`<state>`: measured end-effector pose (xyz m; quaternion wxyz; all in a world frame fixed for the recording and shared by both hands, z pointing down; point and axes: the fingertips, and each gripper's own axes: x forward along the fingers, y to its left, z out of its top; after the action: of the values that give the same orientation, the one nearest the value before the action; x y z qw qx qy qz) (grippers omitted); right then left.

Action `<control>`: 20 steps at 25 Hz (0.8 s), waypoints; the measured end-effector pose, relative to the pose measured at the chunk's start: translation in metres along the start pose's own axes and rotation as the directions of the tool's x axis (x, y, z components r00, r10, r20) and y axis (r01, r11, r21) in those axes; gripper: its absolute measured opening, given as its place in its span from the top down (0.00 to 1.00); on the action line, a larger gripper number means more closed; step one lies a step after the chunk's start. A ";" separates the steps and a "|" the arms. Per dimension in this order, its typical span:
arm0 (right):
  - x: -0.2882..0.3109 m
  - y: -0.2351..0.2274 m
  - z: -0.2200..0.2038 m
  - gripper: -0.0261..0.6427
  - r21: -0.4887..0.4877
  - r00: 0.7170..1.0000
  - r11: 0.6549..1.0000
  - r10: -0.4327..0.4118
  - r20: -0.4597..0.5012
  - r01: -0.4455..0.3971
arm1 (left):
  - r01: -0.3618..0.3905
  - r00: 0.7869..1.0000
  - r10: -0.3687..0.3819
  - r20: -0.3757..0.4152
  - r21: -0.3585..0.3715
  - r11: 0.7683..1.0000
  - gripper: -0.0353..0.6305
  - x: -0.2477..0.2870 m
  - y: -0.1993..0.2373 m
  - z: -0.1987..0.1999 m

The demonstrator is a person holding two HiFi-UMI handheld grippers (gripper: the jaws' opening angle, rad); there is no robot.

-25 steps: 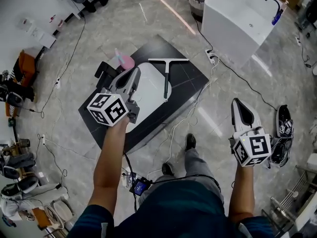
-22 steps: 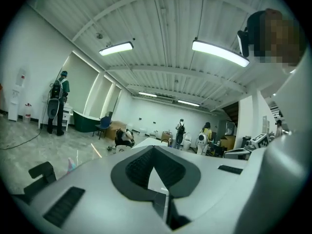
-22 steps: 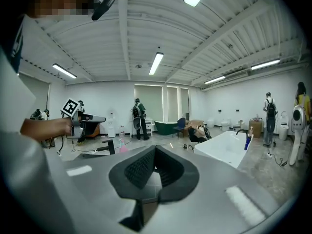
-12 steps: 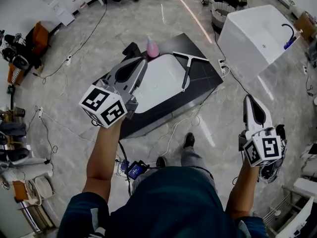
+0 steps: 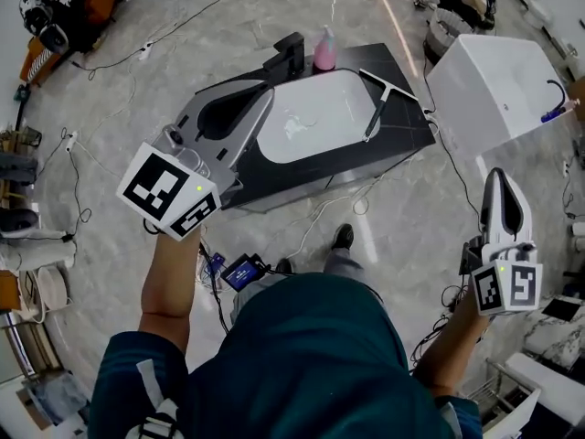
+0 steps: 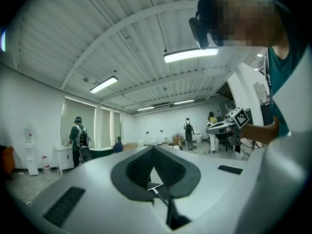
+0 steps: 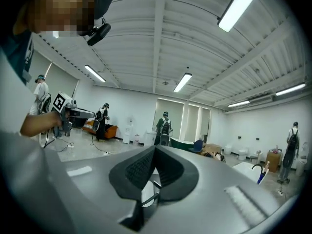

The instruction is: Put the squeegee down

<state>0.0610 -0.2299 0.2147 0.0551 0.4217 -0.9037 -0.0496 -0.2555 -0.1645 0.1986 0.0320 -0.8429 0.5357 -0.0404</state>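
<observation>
L hand-held gripper [image 5: 263, 92] & R hand-held gripper [image 5: 499, 177]: both closed, nothing held.

Left gripper [image 6: 153, 149] jaws together, empty

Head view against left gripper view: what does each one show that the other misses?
Only the head view shows the squeegee lying on the black platform, and the pink bottle. Only the left gripper view shows the ceiling lights and people standing far across the room. Both show the left gripper, jaws shut and empty, and the right gripper in the person's hand.
</observation>
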 end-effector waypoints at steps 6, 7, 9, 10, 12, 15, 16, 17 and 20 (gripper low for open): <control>-0.003 0.035 0.029 0.95 -0.044 0.999 0.998 0.036 0.016 -0.035 | -0.044 0.999 0.044 0.009 0.035 0.998 0.94 -0.056 -0.003 0.007; -0.003 0.037 0.030 0.95 -0.042 0.999 0.998 0.040 0.017 -0.039 | -0.050 0.999 0.049 0.009 0.033 0.998 0.94 -0.061 -0.004 0.006; -0.001 0.041 0.032 0.95 -0.040 0.999 0.998 0.044 0.016 -0.043 | -0.059 0.998 0.059 0.012 0.019 0.998 0.94 -0.069 -0.006 0.005; -0.001 0.043 0.033 0.95 -0.041 0.999 0.998 0.045 0.016 -0.045 | -0.064 0.998 0.064 0.015 0.007 0.998 0.94 -0.073 -0.006 0.004; -0.001 0.047 0.035 0.95 -0.043 0.999 0.998 0.047 0.016 -0.046 | -0.070 0.997 0.070 0.021 -0.019 0.997 0.94 -0.079 -0.007 0.000; -0.005 0.052 0.036 0.95 -0.044 0.999 0.998 0.045 0.017 -0.044 | -0.063 0.998 0.064 0.022 -0.045 0.997 0.94 -0.082 -0.011 -0.006; -0.007 0.052 0.036 0.95 -0.045 0.999 0.998 0.043 0.017 -0.042 | -0.057 0.998 0.058 0.021 -0.047 0.997 0.94 -0.082 -0.012 -0.007; -0.008 0.053 0.036 0.95 -0.045 0.999 0.998 0.040 0.016 -0.040 | -0.050 0.998 0.051 0.021 -0.048 0.998 0.94 -0.082 -0.013 -0.008; -0.007 0.053 0.036 0.95 -0.042 0.999 0.999 0.034 0.011 -0.033 | -0.037 0.999 0.038 0.022 -0.049 0.998 0.94 -0.079 -0.012 -0.007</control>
<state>0.0206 -0.1889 0.1857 0.0596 0.4048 -0.9098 -0.0702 -0.2790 -0.0883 0.2041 0.0184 -0.8336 0.5517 -0.0174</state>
